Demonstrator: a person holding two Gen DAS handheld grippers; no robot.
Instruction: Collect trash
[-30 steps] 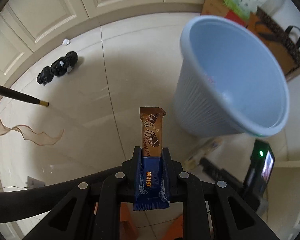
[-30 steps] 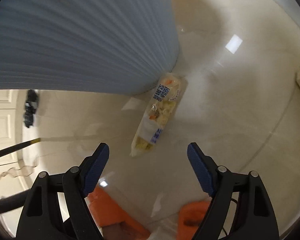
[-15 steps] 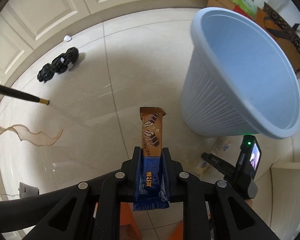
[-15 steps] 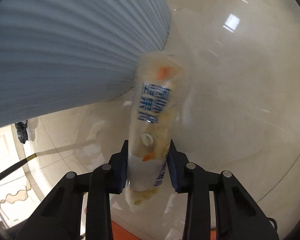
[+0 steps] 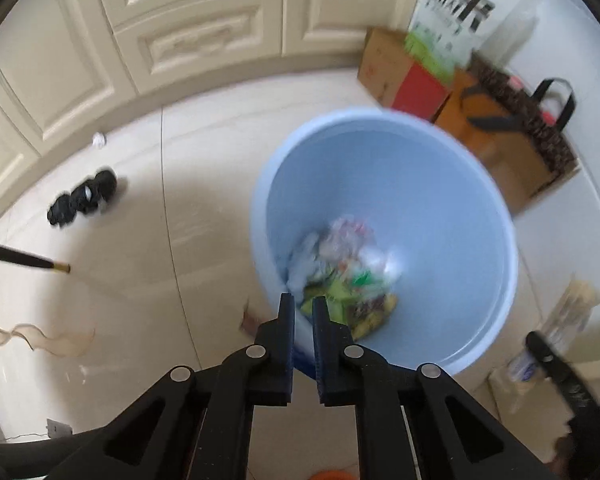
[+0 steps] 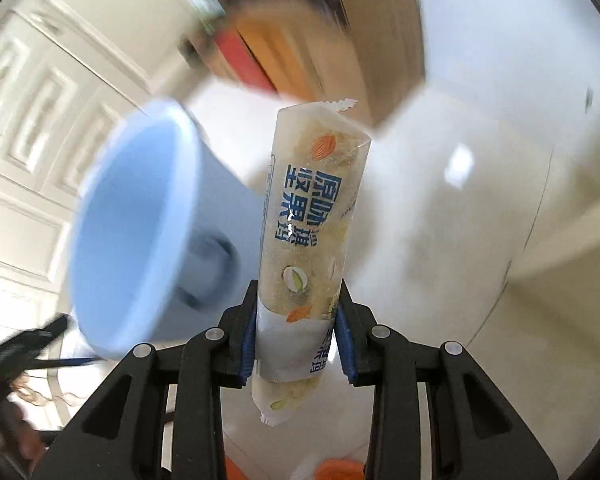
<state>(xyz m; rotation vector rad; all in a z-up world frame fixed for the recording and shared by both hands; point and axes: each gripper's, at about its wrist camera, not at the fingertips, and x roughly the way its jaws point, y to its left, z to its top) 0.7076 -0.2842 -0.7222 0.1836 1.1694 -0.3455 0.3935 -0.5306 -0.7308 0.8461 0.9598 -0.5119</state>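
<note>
The light-blue bin (image 5: 440, 200) stands on the tiled floor with mixed wrappers (image 5: 348, 264) at its bottom. My left gripper (image 5: 300, 304) hangs over its near rim, shut, with nothing between its fingers. A brown scrap (image 5: 247, 317) shows just left of them, outside the bin wall; I cannot tell what it is. My right gripper (image 6: 298, 320) is shut on a clear nut-bar packet (image 6: 312, 200) with blue print, held upright in the air to the right of the bin (image 6: 132, 232). The left wrist view shows this packet (image 5: 572, 312) blurred at the right edge.
On the floor lie a black bundle (image 5: 84, 200), a white paper ball (image 5: 99, 140), a dark stick (image 5: 24, 258) and a tan ribbon (image 5: 40, 336). Cardboard boxes (image 5: 404, 76) and a paper bag (image 5: 512, 136) stand behind the bin. Cream cabinets (image 5: 200, 20) line the back.
The left gripper swung over the bin, and the chocolate wrapper is gone from its jaws. The right gripper closed on the nut-bar packet and lifted it off the floor.
</note>
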